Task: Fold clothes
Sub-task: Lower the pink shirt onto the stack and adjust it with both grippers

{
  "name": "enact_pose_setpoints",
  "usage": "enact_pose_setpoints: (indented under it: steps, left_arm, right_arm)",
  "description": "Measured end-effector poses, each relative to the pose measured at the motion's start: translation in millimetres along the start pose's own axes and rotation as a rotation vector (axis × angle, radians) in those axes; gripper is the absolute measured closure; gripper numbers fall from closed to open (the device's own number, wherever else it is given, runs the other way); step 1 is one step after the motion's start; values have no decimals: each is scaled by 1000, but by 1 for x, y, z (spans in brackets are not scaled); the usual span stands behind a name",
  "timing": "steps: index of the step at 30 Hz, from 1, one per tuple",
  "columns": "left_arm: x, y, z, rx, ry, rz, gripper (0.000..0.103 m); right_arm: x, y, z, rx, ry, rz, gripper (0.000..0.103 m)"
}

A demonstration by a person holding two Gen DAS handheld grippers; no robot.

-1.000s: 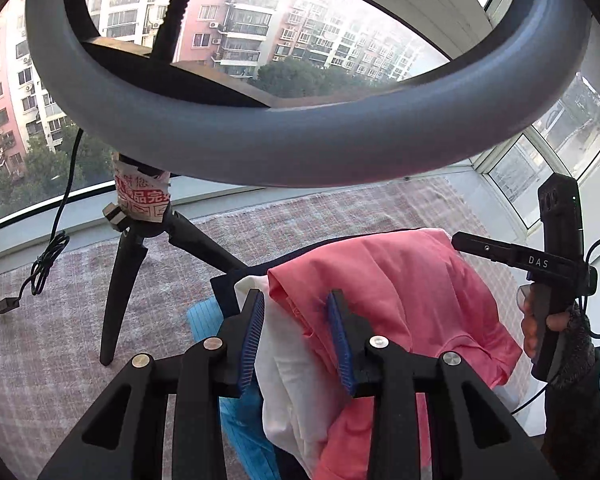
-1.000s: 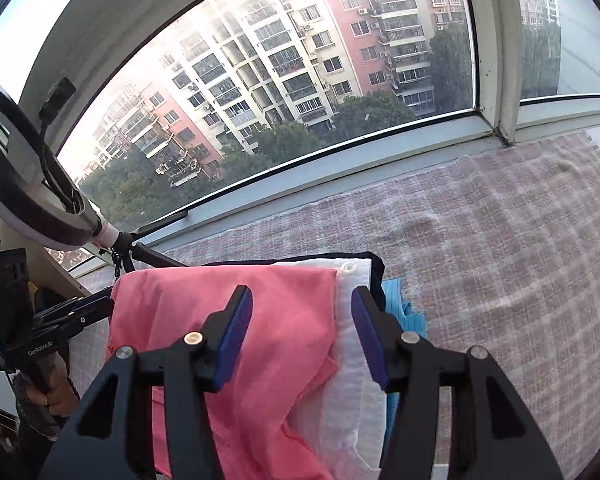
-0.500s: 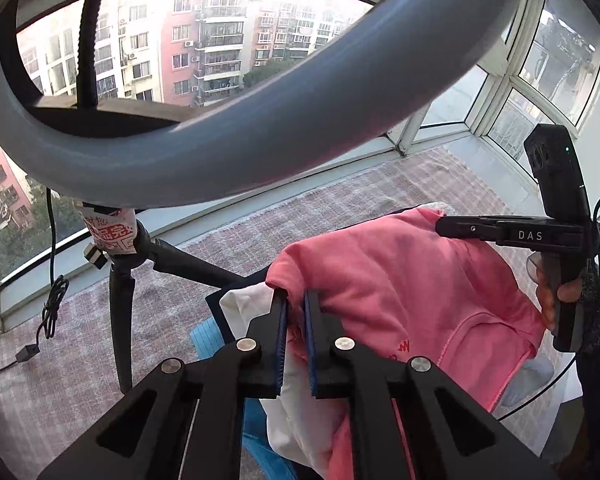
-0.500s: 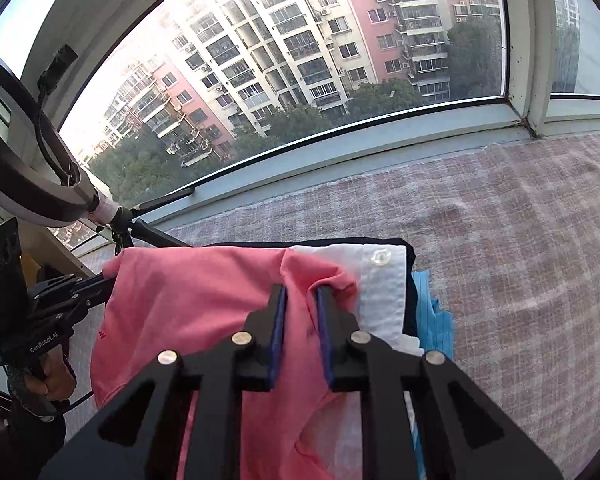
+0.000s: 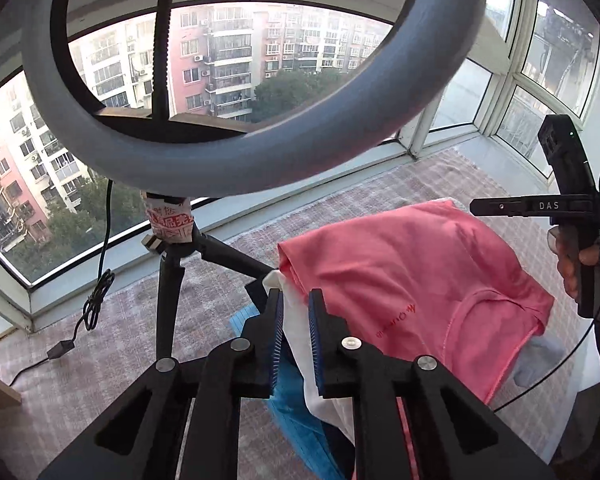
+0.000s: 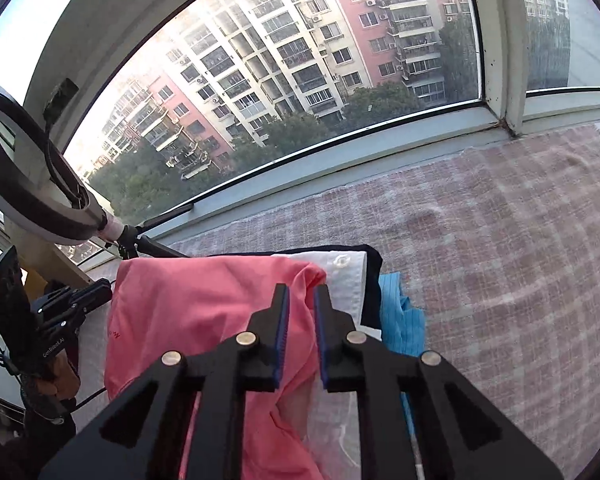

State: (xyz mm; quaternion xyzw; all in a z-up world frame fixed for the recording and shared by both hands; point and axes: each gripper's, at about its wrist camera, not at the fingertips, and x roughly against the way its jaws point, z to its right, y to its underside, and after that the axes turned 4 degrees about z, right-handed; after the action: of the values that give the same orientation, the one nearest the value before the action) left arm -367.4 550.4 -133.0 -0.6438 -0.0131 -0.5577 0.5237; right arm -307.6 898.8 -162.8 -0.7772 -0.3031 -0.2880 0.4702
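A folded pink garment (image 5: 400,272) (image 6: 188,312) tops a stack of a white garment (image 5: 274,280) (image 6: 348,280), a dark one (image 6: 374,280) and a blue one (image 5: 292,412) (image 6: 400,316). My left gripper (image 5: 296,294) hovers at the pink garment's near-left corner. Its jaws are opening, a narrow gap apart, with only white cloth showing through below them. My right gripper (image 6: 301,290) stands over the pink garment's right corner. Its jaws are opening too, and pink fabric lies loose between the pads without being pinched. A hand holds each gripper at the stack's sides.
A grey ring light (image 5: 260,168) on a black tripod (image 5: 168,300) stands close at the left, its cable (image 5: 96,304) trailing over the checked pink cloth (image 6: 500,260) that covers the surface. Windows run along the far edge.
Both grippers closed on the pink garment's corners half a second ago and have since parted again. The left view has lifted and rolled, so the ring light now sits higher.
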Motion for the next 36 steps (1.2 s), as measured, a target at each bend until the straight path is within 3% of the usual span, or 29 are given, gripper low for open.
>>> enact_pose_setpoints:
  steps: [3,7,11,13,16,18,20,24,27,29,31,33,35,36]
  left_arm:
    - [14,24,11,-18,89,-48,81]
    - [18,48,19,12,117,-89,72]
    - [8,66,31,39,135,-146,69]
    - [4,71,42,34,140,-168,72]
    - [6,75,53,5,129,-160,87]
    - [7,72,54,3,128,-159,93]
    - [11,69,53,14,133,-155,96]
    - [23,70,50,-3,114,-154,96]
    - [8,83,45,2,99,-217,91]
    - [2,87,40,9,87,-254,89]
    - [12,83,36,9,71,-233,86]
    - [31,67,36,-12,59,-162,86]
    - [41,48,38,-21,65,-87,79]
    - [43,37,39,-23,74,-58,78]
  right_arm:
    - [20,21,-9,50,-30,-15,73]
    - [48,60,-10,31,-48,-12,54]
    - [54,89,-3,-11,-51,-32,53]
    - [53,99,0,-22,-52,-42,53]
    - [51,105,1,-22,-64,-45,53]
    - [49,102,1,-35,-110,-50,58]
    - [46,100,3,-52,-119,-58,90]
    - [61,97,8,-77,-167,-39,92]
    - [56,105,11,-37,-50,-88,92]
    - [44,110,11,-33,-30,-137,88]
    - [52,107,5,-30,-10,-112,84]
    - [73,100,-5,11,22,-34,72]
    - [92,89,-15,60,43,61,55]
    - [97,83,-18,75,29,100,55]
